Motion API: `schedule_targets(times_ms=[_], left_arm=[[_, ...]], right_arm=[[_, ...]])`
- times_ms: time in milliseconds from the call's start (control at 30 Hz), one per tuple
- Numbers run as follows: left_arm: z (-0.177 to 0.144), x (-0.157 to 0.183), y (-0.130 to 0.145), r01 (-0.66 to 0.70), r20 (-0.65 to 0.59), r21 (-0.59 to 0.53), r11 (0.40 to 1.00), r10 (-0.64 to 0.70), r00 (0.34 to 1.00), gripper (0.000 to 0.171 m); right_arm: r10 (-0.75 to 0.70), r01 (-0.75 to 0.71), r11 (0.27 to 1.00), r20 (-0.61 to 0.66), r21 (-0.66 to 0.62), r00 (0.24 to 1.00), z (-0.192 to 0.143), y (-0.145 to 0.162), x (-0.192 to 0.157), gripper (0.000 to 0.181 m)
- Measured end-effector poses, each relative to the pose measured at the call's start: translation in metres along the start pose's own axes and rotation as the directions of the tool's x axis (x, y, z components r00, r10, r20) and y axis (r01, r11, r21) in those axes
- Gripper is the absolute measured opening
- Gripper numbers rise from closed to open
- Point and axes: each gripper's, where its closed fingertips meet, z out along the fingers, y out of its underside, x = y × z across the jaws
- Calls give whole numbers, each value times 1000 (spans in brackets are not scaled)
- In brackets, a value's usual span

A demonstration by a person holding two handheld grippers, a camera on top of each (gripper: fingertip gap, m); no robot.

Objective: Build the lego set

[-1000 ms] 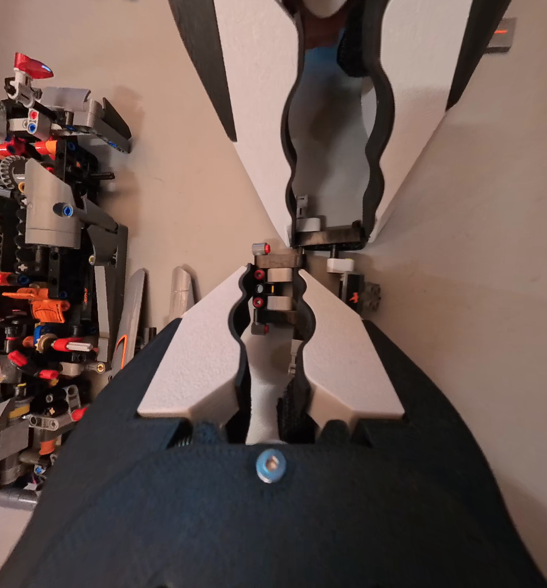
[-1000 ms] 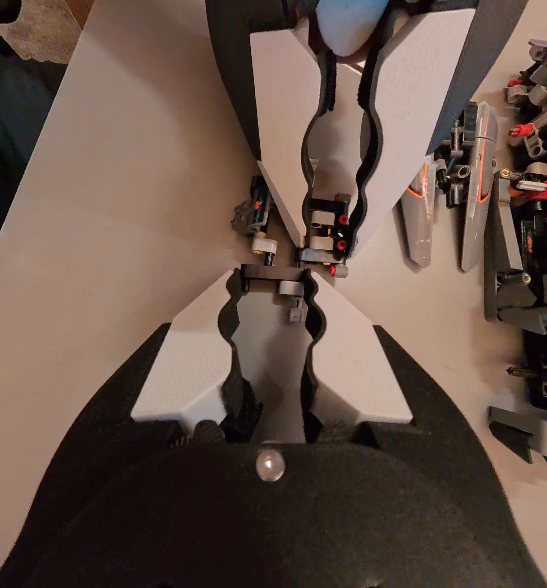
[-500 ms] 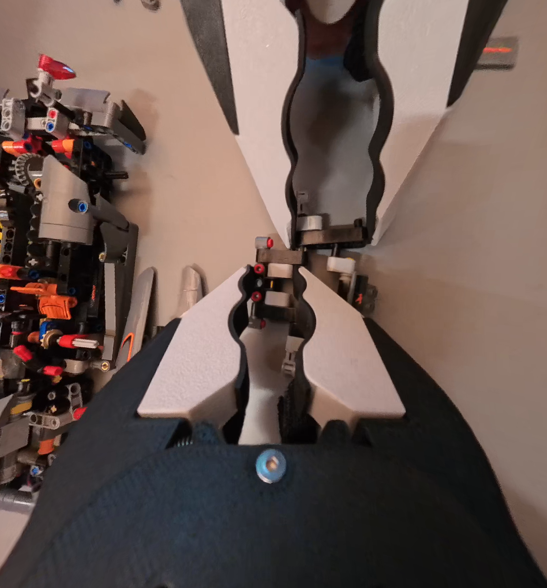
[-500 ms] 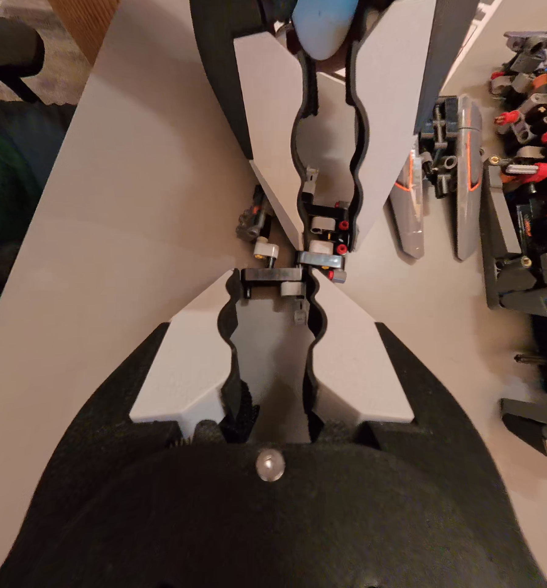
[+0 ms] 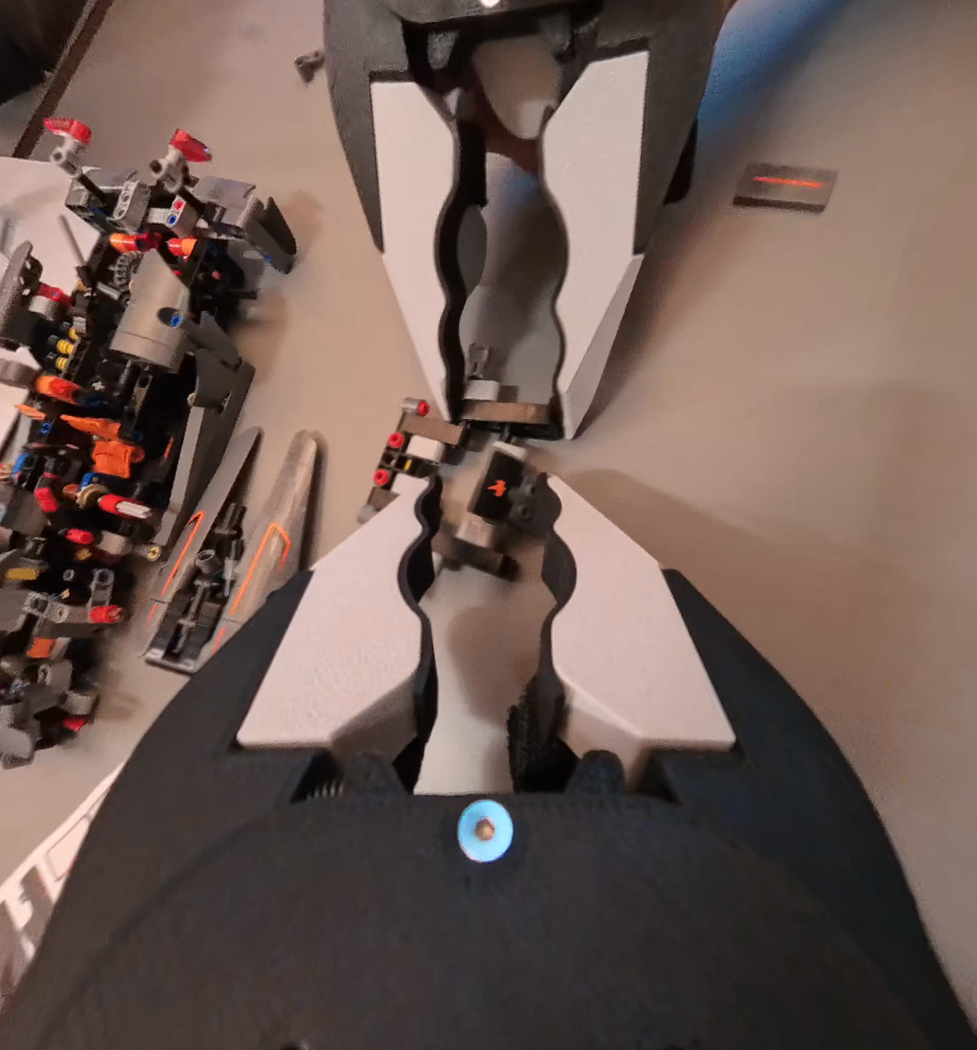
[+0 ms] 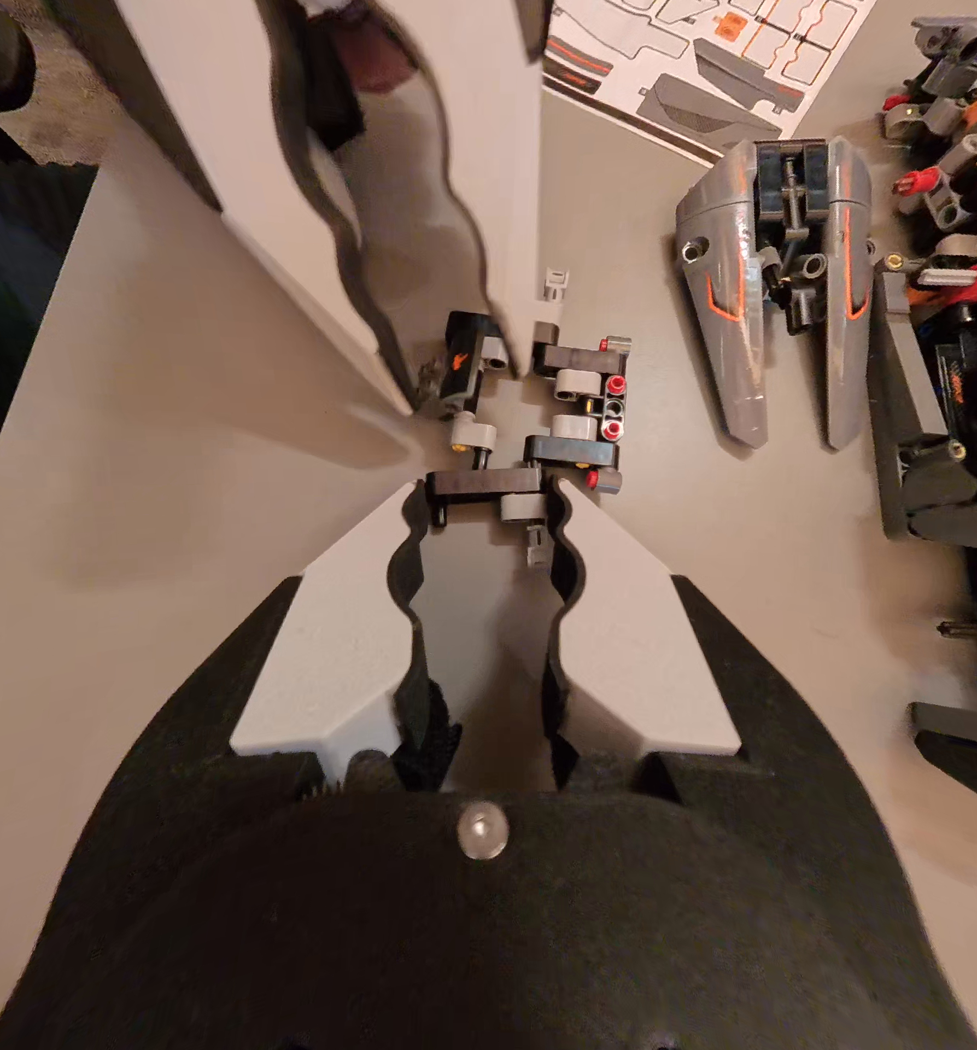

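1. Left wrist view. Shows the left hand-held gripper (image 5: 491,494) spread apart low over the desk (image 5: 815,511), straddling a black block with an orange mark (image 5: 497,488) at 1 end of the small sub-assembly (image 5: 418,449). Cannot confirm contact on both sides through the blur. Reads as lining up a hold on that end, not yet a pinch.
2. Same view, far side. Shows the right hand-held gripper (image 5: 508,417) clamped on a black beam (image 5: 503,412), probably to stop the sub-assembly sliding or twisting while the other end is worked.
3. Off to the left, finds the large model (image 5: 105,369) and the grey panel pair (image 5: 281,511) parked well apart from the grippers, likely to keep the middle free for this joining step.
4. Right wrist view. Confirms the right hand-held gripper (image 6: 489,494) pinching the black beam (image 6: 486,483) end to end. Leaves the rest of the sub-assembly (image 6: 571,451) sticking out ahead, with 2 red pins (image 6: 614,429) exposed on the right. Cannot tell whether it rests on the desk (image 6: 162,454) or hangs just above it.
5. Shows the left hand-held gripper (image 6: 463,386) slanting in from the top, with 1 finger on each side of the black block (image 6: 463,363) and a gap visible.
6. Beyond, finds a loose grey pin (image 6: 555,283) just past the sub-assembly, a sticker sheet (image 6: 702,68) at the top edge, the grey panel pair (image 6: 719,295) and the large model (image 6: 957,341) to the right, all untouched.
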Motion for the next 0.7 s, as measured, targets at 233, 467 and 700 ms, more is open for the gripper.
schedule_targets(times_ms=[233,467,700], left_arm=[[8,2,-4,23,53,26,999,-24,998,21],[-4,8,-9,-17,79,76,997,11,997,11],[3,0,-2,-72,162,4,997,71,984,26]], right_arm=[[30,-30,1000,-10,1,1000,1,-1,0,40],[51,-51,999,-3,11,999,1,-1,1,40],[43,-43,999,-12,7,999,1,-1,1,40]])
